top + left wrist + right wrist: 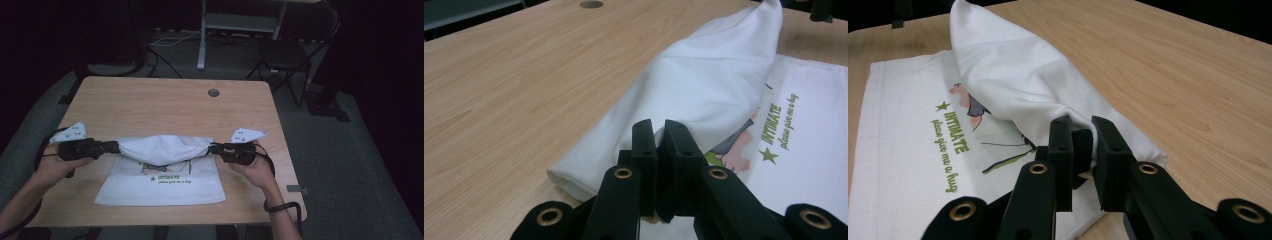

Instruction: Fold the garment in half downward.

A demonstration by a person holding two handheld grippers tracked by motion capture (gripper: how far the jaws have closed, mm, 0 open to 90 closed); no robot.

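Note:
A white T-shirt (162, 149) with a green printed slogan lies on the wooden table (150, 100), near the front edge. Its far part is lifted into a stretched roll between my two grippers. My left gripper (116, 146) is shut on the left end of that raised fold. In the left gripper view the jaws (660, 127) pinch the cloth (704, 80). The right gripper (212, 148) is shut on the right end. Its own view shows the jaws (1081, 125) clamping the shirt's fabric (1008, 75) just above the print.
A round cable hole (213, 92) sits in the table's far middle. Behind the table stand a dark chair (287, 52) and a white desk frame (240, 25), with cables on the floor. Bare wood stretches beyond the shirt.

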